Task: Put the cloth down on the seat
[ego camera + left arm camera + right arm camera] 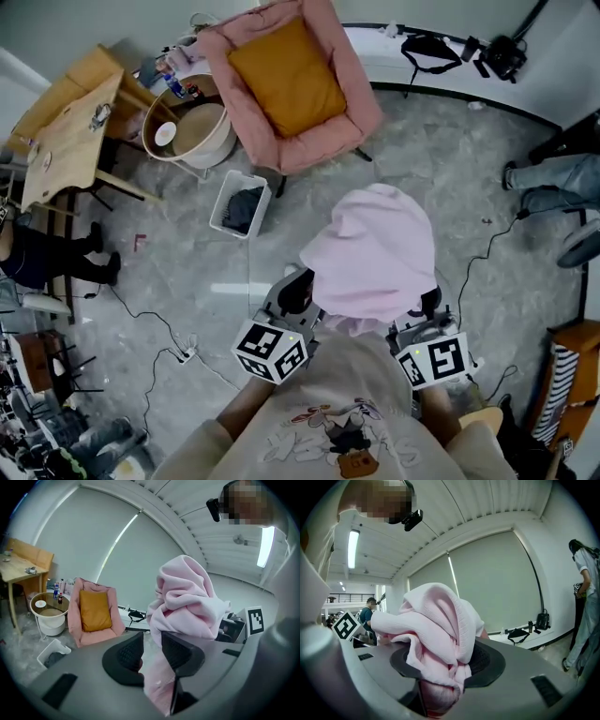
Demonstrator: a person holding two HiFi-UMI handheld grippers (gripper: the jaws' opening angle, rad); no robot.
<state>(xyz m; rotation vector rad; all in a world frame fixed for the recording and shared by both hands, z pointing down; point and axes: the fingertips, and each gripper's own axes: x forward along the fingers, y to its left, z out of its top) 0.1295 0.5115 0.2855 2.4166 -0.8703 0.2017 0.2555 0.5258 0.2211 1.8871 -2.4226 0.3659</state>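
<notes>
Right gripper view, centre frame: I am clenching my right gripper (446, 662) on the pink cloth (433, 616). My left gripper (151, 645) is gaping, released.

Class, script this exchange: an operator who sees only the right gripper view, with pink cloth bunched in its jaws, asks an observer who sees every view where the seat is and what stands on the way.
Operator: My right gripper is clamped on the cloth, but I see no seat. Where is it?
Observer: The head view shows a pink armchair straight ahead across the floor, with only an orange cushion on it.
Operator: Does anything stand on the way?
Observer: A white basket of dark clothes stands on the floor just in front of the armchair, a little to the left.
</notes>
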